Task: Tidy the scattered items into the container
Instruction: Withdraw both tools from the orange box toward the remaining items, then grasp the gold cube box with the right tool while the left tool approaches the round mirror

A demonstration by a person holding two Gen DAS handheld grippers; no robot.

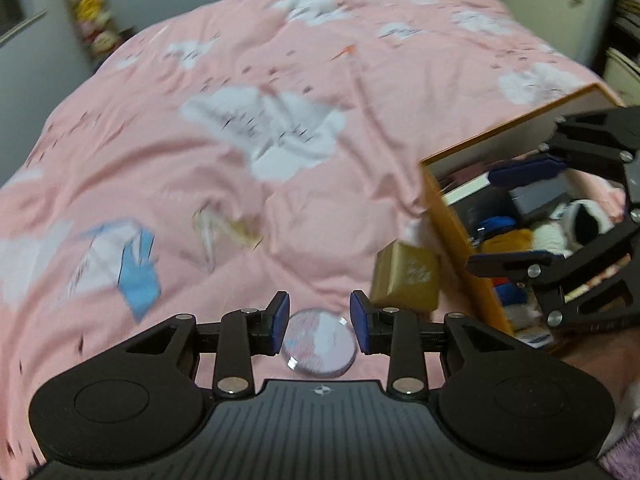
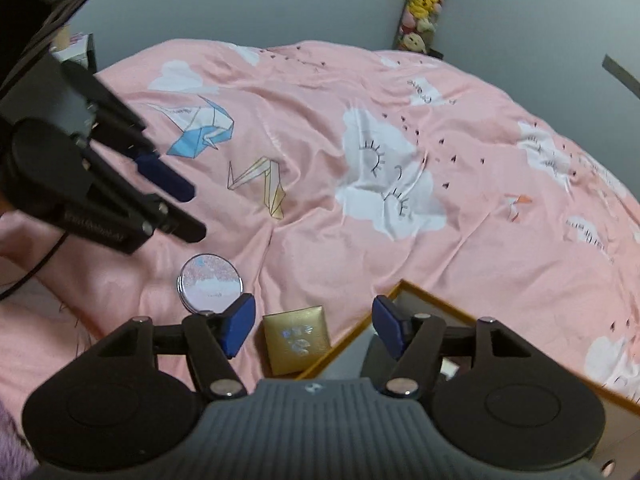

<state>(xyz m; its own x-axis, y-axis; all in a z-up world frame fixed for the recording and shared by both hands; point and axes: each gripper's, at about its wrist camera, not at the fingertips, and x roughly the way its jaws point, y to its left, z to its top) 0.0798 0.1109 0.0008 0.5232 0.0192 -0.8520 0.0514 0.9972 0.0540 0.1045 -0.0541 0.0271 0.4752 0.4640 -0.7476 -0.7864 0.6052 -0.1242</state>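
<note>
A round pink compact [image 1: 319, 345] lies on the pink bedspread, just below my open left gripper [image 1: 319, 322]; its pads do not touch it. It also shows in the right wrist view [image 2: 210, 286]. A small gold box [image 1: 405, 282] lies beside the orange-rimmed container [image 1: 452, 224], which holds several items. In the right wrist view the gold box [image 2: 297, 340] sits between the fingers of my open, empty right gripper [image 2: 314, 326], which hovers above it by the container's rim [image 2: 362, 330]. The right gripper [image 1: 520, 216] hangs over the container in the left wrist view. The left gripper [image 2: 188, 210] shows at the left.
The bedspread [image 2: 360, 140] is rumpled, with cloud and paper-crane prints. A column of plush toys [image 2: 424, 4] hangs on the grey wall behind. Shelves [image 1: 628, 20] stand at the bed's far right. A person's forearm [image 1: 592, 356] lies beside the container.
</note>
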